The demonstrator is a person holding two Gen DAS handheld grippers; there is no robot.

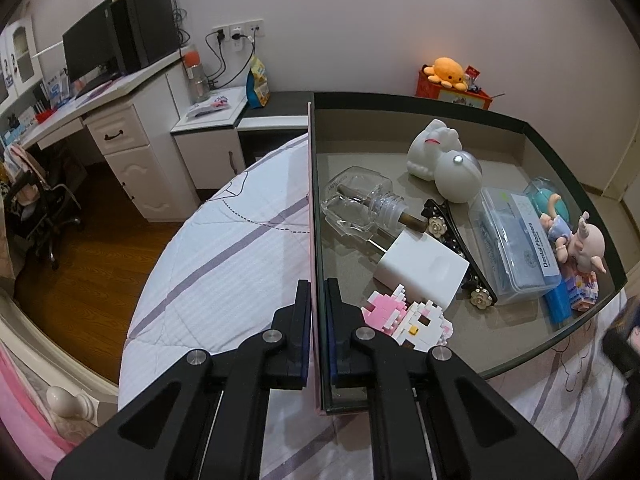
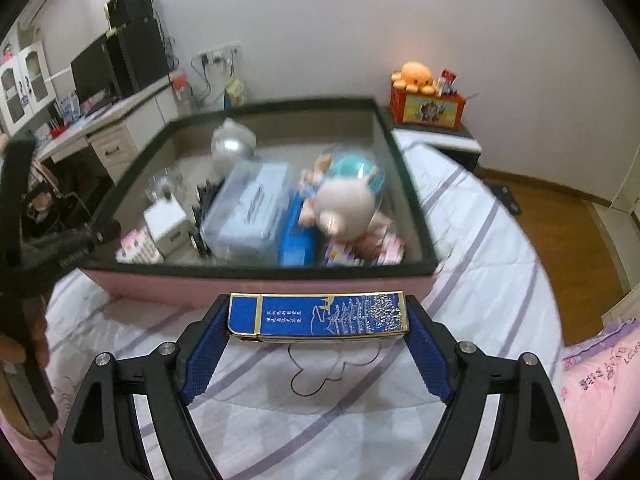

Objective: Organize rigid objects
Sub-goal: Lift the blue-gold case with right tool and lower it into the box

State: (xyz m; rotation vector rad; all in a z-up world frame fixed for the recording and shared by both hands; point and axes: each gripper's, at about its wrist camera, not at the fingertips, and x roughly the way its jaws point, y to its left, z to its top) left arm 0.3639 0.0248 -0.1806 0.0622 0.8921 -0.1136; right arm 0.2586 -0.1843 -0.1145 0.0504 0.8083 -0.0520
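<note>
Progress looks pretty far along: the box [image 2: 256, 272] is already crowded with toys. Its wall is pinched by the clamped left gripper [image 1: 319, 304]. One blue carton [image 2: 316, 316], gripped endwise in the right gripper [image 2: 318, 320], is held just short of the box, yet to be dropped in.

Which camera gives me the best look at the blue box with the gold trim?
The right wrist view. The blue box sits sharp and close between the right gripper pads, its printed top fully visible, just in front of the storage box. The left wrist view does not show it at all.
</note>
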